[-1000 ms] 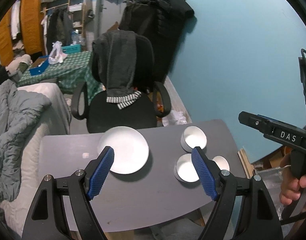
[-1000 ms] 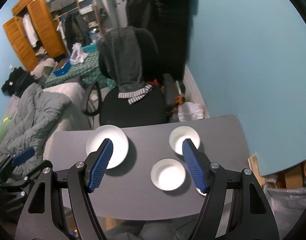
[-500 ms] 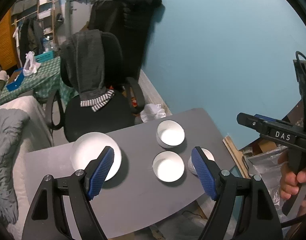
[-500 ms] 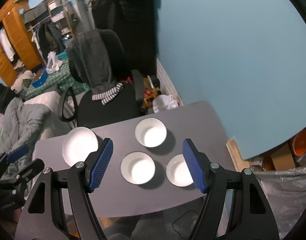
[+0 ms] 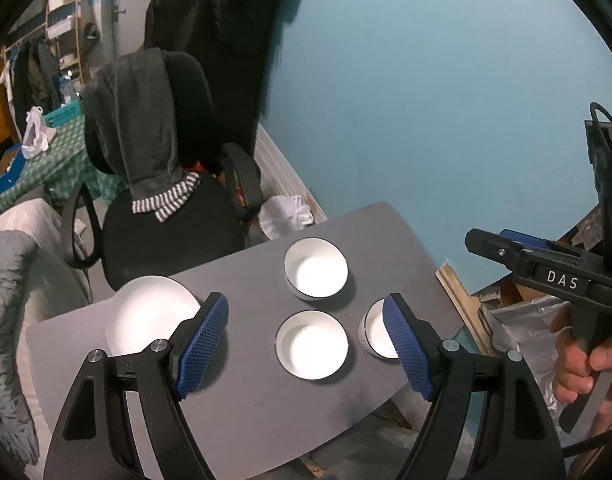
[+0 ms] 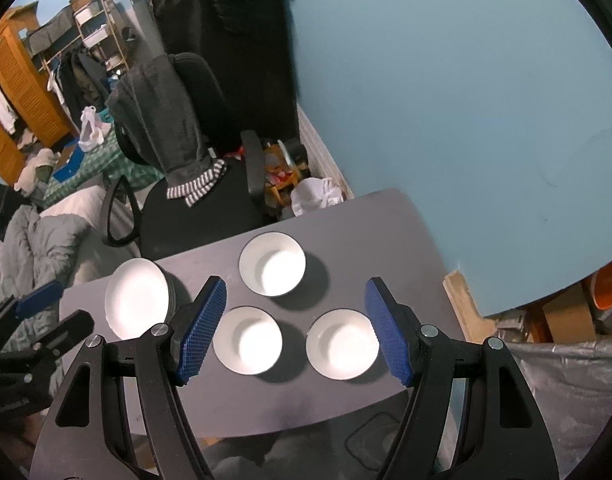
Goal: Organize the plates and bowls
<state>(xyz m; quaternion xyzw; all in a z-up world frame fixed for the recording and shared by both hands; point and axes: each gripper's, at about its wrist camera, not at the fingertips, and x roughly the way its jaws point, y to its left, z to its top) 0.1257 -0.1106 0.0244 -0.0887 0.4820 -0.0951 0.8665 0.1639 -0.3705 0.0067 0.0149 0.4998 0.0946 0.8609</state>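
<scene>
On the grey table [image 5: 266, 400] lie a white plate [image 5: 150, 320] at the left and three white bowls: a far bowl [image 5: 315, 268], a near middle bowl [image 5: 311, 344] and a right bowl [image 5: 371, 332], half hidden behind my left gripper's finger. My left gripper [image 5: 302, 300] hovers open above the bowls, holding nothing. The right wrist view shows the same plate [image 6: 136, 304], far bowl [image 6: 272, 264], near left bowl [image 6: 248, 340] and near right bowl [image 6: 341, 344]. My right gripper [image 6: 294, 285] hangs open and empty over them. A hand holds that right gripper [image 5: 501, 240] at the table's right end.
A black office chair [image 5: 166, 232] draped with a grey garment stands behind the table. A bed with a grey duvet [image 6: 38, 240] lies to the left. The blue wall [image 5: 425, 100] runs along the right. A white bag [image 5: 284, 216] and a silver bag [image 6: 565, 380] sit on the floor.
Both grippers have moved rightward along the table and a little lower. The plate has slid towards the left of both views, and the bowls now lie between the fingers. Both stay open.
</scene>
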